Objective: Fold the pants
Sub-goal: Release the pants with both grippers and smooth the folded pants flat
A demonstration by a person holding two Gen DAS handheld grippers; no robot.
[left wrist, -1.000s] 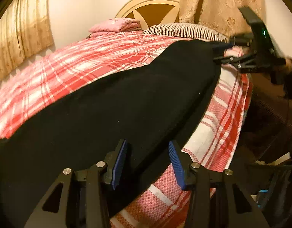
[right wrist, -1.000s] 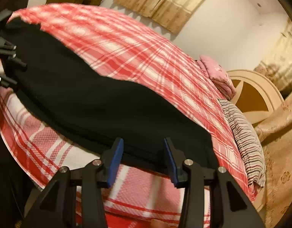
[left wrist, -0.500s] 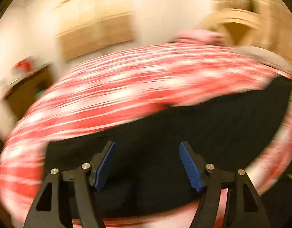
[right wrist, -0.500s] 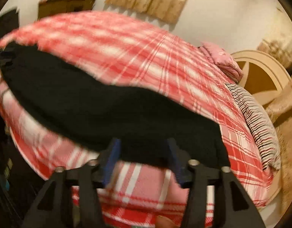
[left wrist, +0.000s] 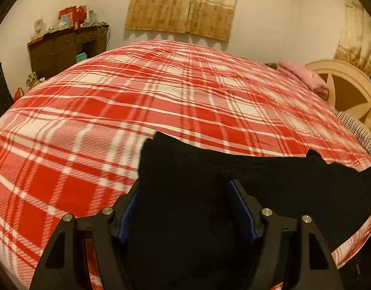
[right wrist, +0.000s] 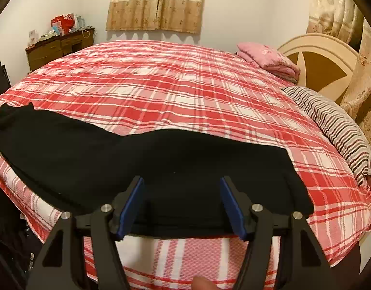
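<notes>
My left gripper (left wrist: 187,207) stands with its blue pads (left wrist: 241,210) spread wide. Black cloth of the pants (left wrist: 257,181) fills the gap between them and rises in front of the left pad, but I cannot tell whether either pad presses on it. From these fingers the pants run off to the right, with a raised corner just ahead and left of the tips.

My right gripper (right wrist: 181,204) is likewise wide open and grips nothing. The pants (right wrist: 161,159) lie flat directly ahead of and beneath its tips, their near hem crossing between the fingers, the length stretching far to the left.

The red plaid bedspread (right wrist: 173,89) lies under and beyond the pants. Far ahead to the right are a pink folded blanket (right wrist: 267,58) and a striped pillow (right wrist: 335,125).
</notes>
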